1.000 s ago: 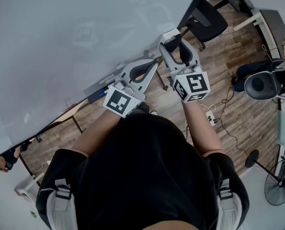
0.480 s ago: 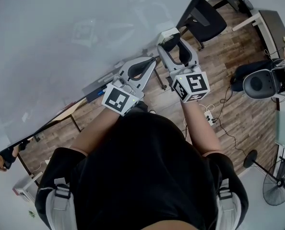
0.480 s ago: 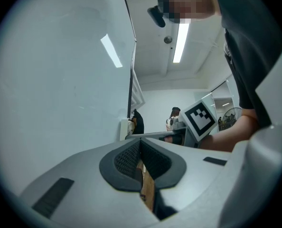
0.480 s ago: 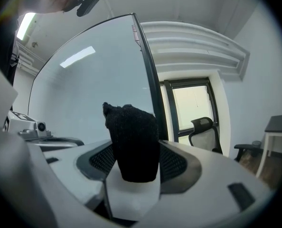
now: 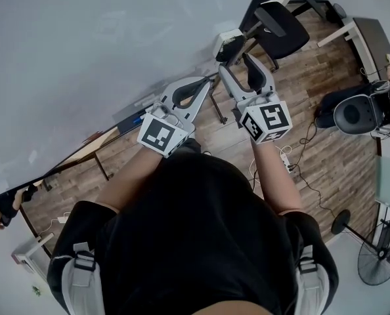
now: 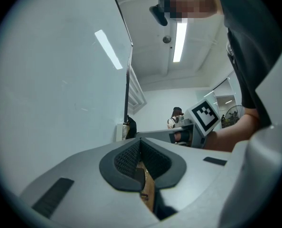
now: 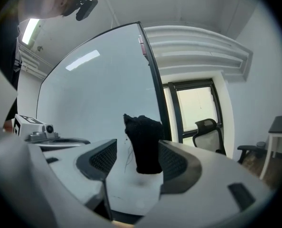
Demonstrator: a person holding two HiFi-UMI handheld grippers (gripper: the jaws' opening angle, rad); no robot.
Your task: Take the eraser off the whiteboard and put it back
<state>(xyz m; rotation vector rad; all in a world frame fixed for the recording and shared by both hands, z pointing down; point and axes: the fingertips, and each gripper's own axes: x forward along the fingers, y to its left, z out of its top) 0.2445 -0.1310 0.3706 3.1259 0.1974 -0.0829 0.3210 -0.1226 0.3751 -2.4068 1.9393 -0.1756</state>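
The eraser (image 5: 229,44), white-backed with black felt, sticks to the whiteboard (image 5: 83,44) near its right edge. My right gripper (image 5: 234,62) is open just short of the eraser. Its jaws have just been opening, and nothing lies between the pads. In the right gripper view the black felt of the eraser (image 7: 143,144) stands on the board (image 7: 98,94) just beyond the fingertips of that gripper (image 7: 137,163). My left gripper (image 5: 208,83) hangs beside it to the left, shut and empty. Its pads meet in the left gripper view (image 6: 141,156), and the eraser (image 6: 126,127) shows far ahead.
A marker tray (image 5: 132,120) runs along the board's lower edge, above the stand's legs. A black office chair (image 5: 280,28) stands past the board's right end, a desk (image 5: 369,28) beyond it. A power strip (image 5: 287,159) and cables lie on the wooden floor; a fan (image 5: 379,261) stands at the right.
The right gripper's jaws have opened off the eraser and drawn back from the board, leaving the eraser stuck there. The left gripper has barely moved.
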